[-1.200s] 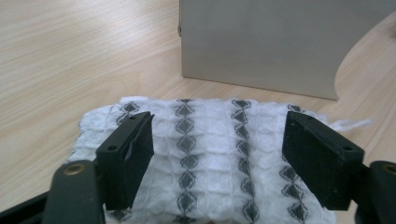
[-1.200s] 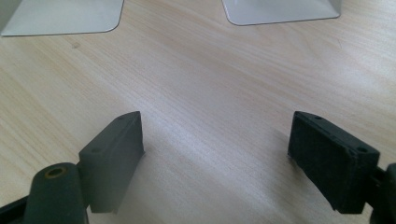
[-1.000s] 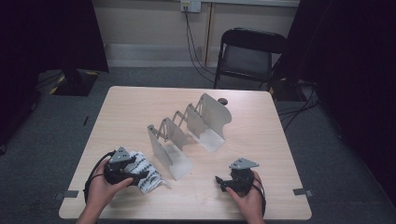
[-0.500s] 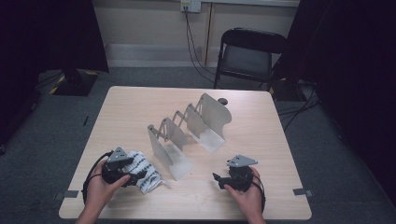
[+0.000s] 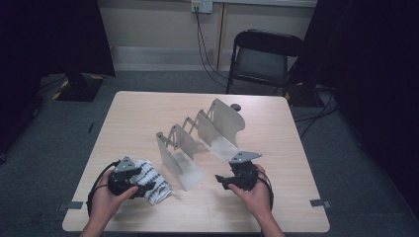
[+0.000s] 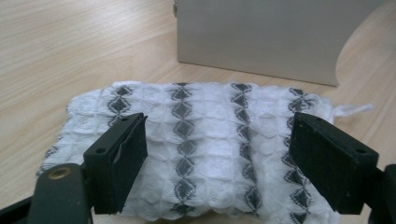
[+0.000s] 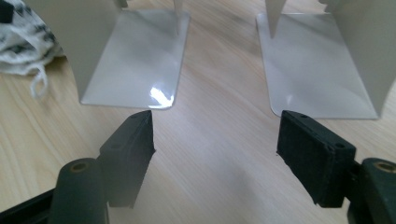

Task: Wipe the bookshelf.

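lying between left hand-held gripper [image 6: 217, 161] jaws: cloth [image 6: 196, 144], seemingly ungripped.

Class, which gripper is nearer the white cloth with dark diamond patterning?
Left. The left gripper straddles the white diamond-patterned cloth, jaws open; the right gripper hovers beyond the grey metal rack.

Your right claw [image 5: 223, 179] now sits nearer the metal rack [image 5: 200, 138], toward 10 o'clock, lifted, its jaws closing on nothing.

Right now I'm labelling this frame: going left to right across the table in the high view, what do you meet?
Left gripper → patterned white cloth → folding metal rack → right gripper.
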`<move>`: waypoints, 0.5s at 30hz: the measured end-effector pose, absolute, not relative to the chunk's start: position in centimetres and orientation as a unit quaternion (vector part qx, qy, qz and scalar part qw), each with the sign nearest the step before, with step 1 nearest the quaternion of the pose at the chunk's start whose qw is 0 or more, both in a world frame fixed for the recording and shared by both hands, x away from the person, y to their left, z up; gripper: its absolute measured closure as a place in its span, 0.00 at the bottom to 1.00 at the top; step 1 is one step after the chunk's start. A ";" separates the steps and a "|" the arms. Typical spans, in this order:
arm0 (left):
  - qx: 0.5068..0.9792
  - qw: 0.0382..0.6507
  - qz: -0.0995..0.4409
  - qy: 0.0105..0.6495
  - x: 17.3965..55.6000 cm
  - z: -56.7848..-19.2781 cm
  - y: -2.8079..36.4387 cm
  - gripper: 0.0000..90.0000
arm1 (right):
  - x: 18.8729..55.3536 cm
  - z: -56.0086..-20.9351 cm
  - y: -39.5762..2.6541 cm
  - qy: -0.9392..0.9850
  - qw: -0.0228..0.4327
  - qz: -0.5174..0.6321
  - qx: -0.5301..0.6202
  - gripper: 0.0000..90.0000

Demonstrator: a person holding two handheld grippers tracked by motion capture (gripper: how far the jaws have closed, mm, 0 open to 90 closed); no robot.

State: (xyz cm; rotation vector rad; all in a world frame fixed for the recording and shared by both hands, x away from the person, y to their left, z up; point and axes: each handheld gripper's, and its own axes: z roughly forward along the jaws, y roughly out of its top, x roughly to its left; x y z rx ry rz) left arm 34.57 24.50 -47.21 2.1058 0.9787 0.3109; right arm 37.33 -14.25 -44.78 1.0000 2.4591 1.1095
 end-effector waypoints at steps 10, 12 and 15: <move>0.828 0.392 0.118 0.384 34.7 -47.3 24.3 0.21 | 39.2 -42.7 -11.9 0.859 0.123 0.379 0.322 0.35; 0.829 0.391 0.117 0.383 34.6 -47.3 24.3 0.21 | 39.5 -42.3 -11.4 0.861 0.123 0.378 0.318 0.36; 0.829 0.390 0.117 0.383 34.6 -47.3 24.2 0.21 | 40.1 -41.8 -10.7 0.861 0.120 0.379 0.315 0.38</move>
